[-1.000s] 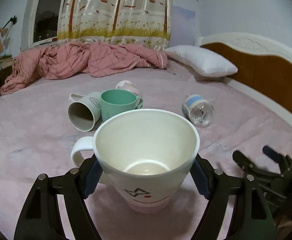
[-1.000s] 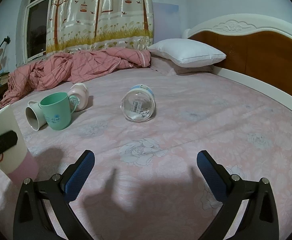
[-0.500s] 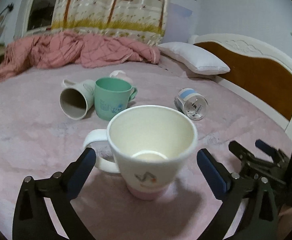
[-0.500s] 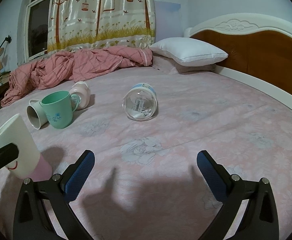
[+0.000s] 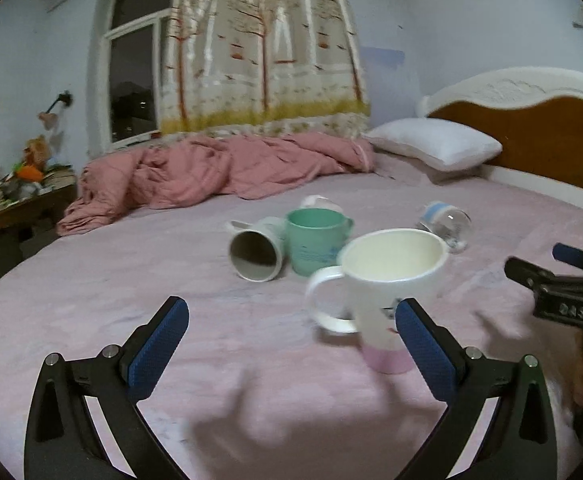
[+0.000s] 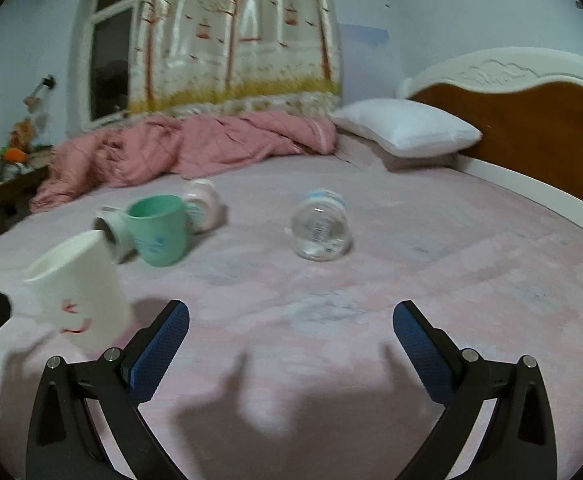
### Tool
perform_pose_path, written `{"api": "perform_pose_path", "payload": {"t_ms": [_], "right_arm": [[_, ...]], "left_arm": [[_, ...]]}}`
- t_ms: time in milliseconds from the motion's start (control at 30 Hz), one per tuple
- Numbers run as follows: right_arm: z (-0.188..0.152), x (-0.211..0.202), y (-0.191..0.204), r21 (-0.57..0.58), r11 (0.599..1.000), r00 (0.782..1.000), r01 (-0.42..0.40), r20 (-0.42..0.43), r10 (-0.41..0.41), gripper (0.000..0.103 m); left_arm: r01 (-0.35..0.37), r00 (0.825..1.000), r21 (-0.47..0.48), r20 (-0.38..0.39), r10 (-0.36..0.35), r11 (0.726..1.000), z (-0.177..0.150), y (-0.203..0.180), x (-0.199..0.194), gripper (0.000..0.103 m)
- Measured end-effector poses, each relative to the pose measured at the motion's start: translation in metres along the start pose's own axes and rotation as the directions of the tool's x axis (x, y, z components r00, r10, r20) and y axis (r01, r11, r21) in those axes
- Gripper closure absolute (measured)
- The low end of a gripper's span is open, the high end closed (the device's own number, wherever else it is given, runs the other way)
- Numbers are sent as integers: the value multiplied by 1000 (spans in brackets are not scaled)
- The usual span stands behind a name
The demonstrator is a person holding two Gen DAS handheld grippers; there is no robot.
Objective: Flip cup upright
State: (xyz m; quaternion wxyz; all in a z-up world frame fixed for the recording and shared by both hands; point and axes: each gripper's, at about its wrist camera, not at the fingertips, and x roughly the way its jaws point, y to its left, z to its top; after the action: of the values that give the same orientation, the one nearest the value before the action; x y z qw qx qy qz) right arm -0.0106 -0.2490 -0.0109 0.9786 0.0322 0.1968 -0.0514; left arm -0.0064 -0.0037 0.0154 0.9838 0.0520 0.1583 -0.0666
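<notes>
Left gripper point(image 5: 291, 332) w/ blue-padded black fingers gapes wide, holding nothing; its right pad sits just in front of the tall white ceramic mug w/ pink base and red face print point(image 5: 387, 292), which stands upright on the pink bedsheet point(image 5: 131, 280), handle toward the left, mouth up. Right gripper point(image 6: 291, 332) is spread wide too, empty, over bare sheet, the white mug off to its left. Beyond, a grey-white ceramic mug lying on its side point(image 5: 256, 254) touches an upright mint-green plastic cup point(image 5: 315, 240); a clear glass jar w/ pale blue band point(image 6: 321, 228) lies on its side further right, and a small pink-white cup point(image 6: 201, 210) lies behind the green one. Judging by looks: ceramic is stiff, fairly heavy, glazed so prob. slippery, chips if dropped, though the mattress is soft & wobbly. Best hold is across the body below the rim, pads on opposite walls, clear of the handle.
</notes>
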Motion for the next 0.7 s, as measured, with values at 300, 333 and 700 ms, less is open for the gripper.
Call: {"api": "perform_pose_path", "payload": {"t_ms": [300,333,700], "right_arm": [[-3,-13,22,-79,996,999,-34,38,37,0],[-3,-13,22,-73,997,999,-35,34,38,0],[0,-11,18,-62,997,999,-40,13,40,0]], "left_arm": [[8,1000,-54,0,-8,998,-17,22,15,0],[1,1000,-59,3,0,998,-17,22,15,0],[-29,999,-47,39,31,998,-21,18,6,0]]}}
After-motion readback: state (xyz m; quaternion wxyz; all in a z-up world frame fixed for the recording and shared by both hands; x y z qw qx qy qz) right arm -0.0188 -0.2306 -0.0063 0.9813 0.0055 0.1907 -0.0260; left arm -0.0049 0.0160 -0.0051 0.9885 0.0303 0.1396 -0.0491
